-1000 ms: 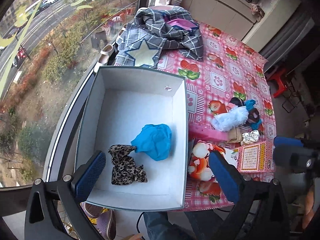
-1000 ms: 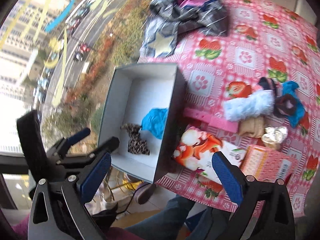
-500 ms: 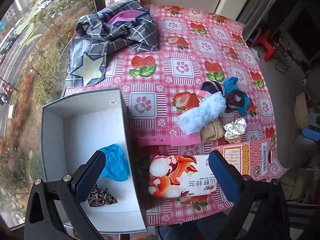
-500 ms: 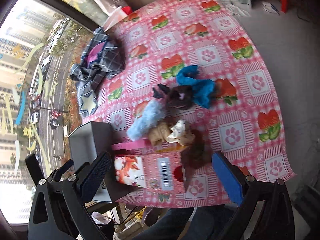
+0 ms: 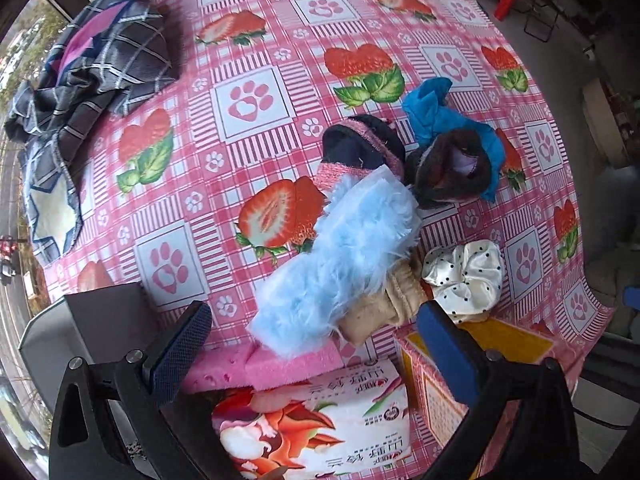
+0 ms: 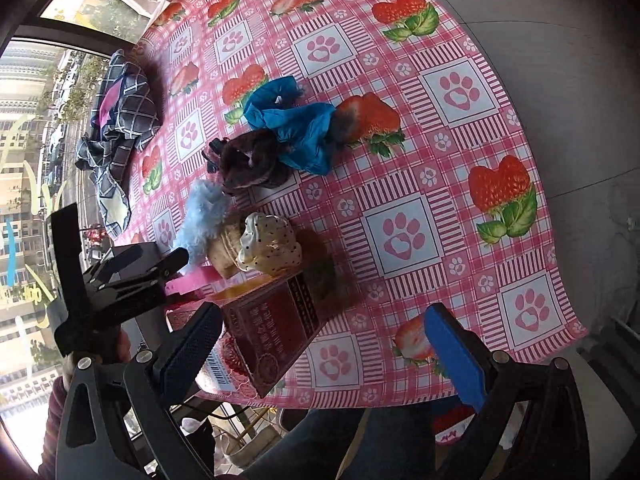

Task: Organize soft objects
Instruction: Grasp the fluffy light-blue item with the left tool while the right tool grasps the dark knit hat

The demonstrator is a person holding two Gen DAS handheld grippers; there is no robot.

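A pile of soft items lies on the pink strawberry tablecloth (image 5: 248, 104): a fluffy light-blue piece (image 5: 340, 256) (image 6: 202, 216), a beige roll (image 5: 384, 304), a cream dotted scrunchie (image 5: 466, 276) (image 6: 270, 246), a dark brown plush piece (image 5: 452, 168) (image 6: 250, 160), a bright blue cloth (image 5: 436, 112) (image 6: 296, 128) and a navy-pink item (image 5: 360, 148). My left gripper (image 5: 316, 348) hangs open just in front of the fluffy piece, holding nothing. My right gripper (image 6: 324, 344) is open over the table's near edge, empty. The grey box (image 5: 80, 320) shows only a corner.
A pink sponge strip (image 5: 260, 368), a tissue pack (image 5: 320, 428) and a red printed box (image 5: 440, 392) (image 6: 272, 328) lie at the near edge. Plaid dark clothing (image 5: 92, 72) (image 6: 120, 120) is heaped at the far left by the window. The left gripper's frame (image 6: 120, 280) appears in the right wrist view.
Both grippers have swung right, away from the grey box and toward the pile of soft items, and have come closer to the table. Both stay open and empty.
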